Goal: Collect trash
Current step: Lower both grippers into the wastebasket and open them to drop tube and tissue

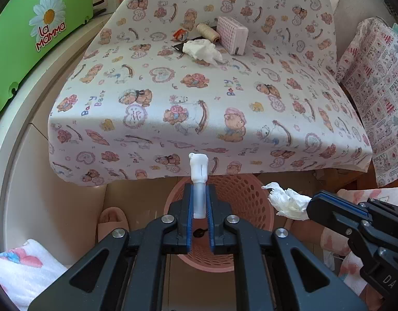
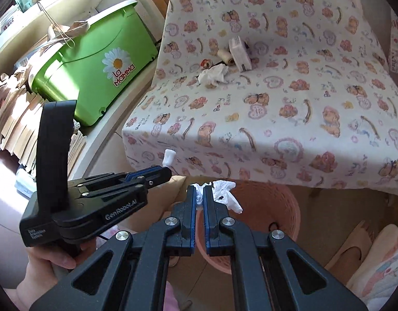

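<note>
The left hand-held gripper (image 1: 199, 207) was clamped on a small white plastic tube (image 1: 198, 181), which stood upright between its blue pads, just past the front edge of the bench (image 1: 173, 119) and above a pink perforated basket (image 1: 240, 197) on the floor. From the right, the right hand-held gripper (image 1: 311, 206) came in, pinching a crumpled white tissue (image 1: 287, 202) beside the basket's rim. Far back on the bench's bear-print cloth lay another crumpled tissue (image 1: 203, 49), a spool of twine (image 1: 208, 32) and a pink checked box (image 1: 231, 35), close together; the wide stretch of cloth in front of them was bare. A green tub (image 1: 40, 39) sat on a shelf left of the bench.

Seen from the right wrist, the right hand-held gripper (image 2: 198, 194) was closed on the tissue (image 2: 226, 194), over the basket (image 2: 266, 207) below the bench's overhanging edge. The left hand-held gripper (image 2: 166, 172), held in a hand (image 2: 51, 261), reached in from the left with the tube (image 2: 168, 156) sticking up near the bench's corner (image 2: 126, 129).
</note>
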Motion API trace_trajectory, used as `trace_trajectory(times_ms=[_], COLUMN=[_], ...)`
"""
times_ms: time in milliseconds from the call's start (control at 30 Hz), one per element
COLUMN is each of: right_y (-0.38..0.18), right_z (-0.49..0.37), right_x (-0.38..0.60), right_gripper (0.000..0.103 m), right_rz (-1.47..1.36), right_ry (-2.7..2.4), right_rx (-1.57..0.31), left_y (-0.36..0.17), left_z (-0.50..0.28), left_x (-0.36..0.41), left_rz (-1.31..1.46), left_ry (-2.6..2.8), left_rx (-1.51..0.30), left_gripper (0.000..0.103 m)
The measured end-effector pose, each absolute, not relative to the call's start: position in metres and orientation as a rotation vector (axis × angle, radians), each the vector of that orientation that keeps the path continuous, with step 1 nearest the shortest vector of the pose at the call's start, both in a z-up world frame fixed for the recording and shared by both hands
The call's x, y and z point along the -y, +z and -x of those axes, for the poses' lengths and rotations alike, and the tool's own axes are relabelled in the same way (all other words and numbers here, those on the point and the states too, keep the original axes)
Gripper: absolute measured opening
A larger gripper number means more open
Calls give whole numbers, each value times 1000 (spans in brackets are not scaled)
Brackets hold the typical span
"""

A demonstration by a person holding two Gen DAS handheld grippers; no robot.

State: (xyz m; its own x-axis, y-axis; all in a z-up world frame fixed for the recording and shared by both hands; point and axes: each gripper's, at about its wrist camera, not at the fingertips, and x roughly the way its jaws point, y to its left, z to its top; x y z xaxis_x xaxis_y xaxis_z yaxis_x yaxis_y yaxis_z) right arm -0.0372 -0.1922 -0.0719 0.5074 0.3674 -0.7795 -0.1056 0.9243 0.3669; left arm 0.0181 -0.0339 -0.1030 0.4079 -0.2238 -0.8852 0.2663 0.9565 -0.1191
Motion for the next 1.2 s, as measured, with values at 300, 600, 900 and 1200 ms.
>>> trace_trajectory(times_ms=[300, 600, 900, 1200], right_y=[-140, -195, -231, -249], right_z=[20, 13, 5, 5], right_x=[196, 199, 203, 211], right_gripper=[6, 6, 6, 18], right_rz=[-248, -231, -201, -229], right_ry=[174, 83, 33, -35], right_rx=[-1190, -1320, -1360, -1400], left_y=[-160, -207, -239, -239], left_z=[-30, -36, -43, -41], left_x=[43, 56, 56, 59], left_rz=[24, -22, -24, -51], left_ry=[-368, -341, -333, -320], left_rx=[-1319, -1423, -1506, -1486], left_gripper=[9, 9, 9, 28])
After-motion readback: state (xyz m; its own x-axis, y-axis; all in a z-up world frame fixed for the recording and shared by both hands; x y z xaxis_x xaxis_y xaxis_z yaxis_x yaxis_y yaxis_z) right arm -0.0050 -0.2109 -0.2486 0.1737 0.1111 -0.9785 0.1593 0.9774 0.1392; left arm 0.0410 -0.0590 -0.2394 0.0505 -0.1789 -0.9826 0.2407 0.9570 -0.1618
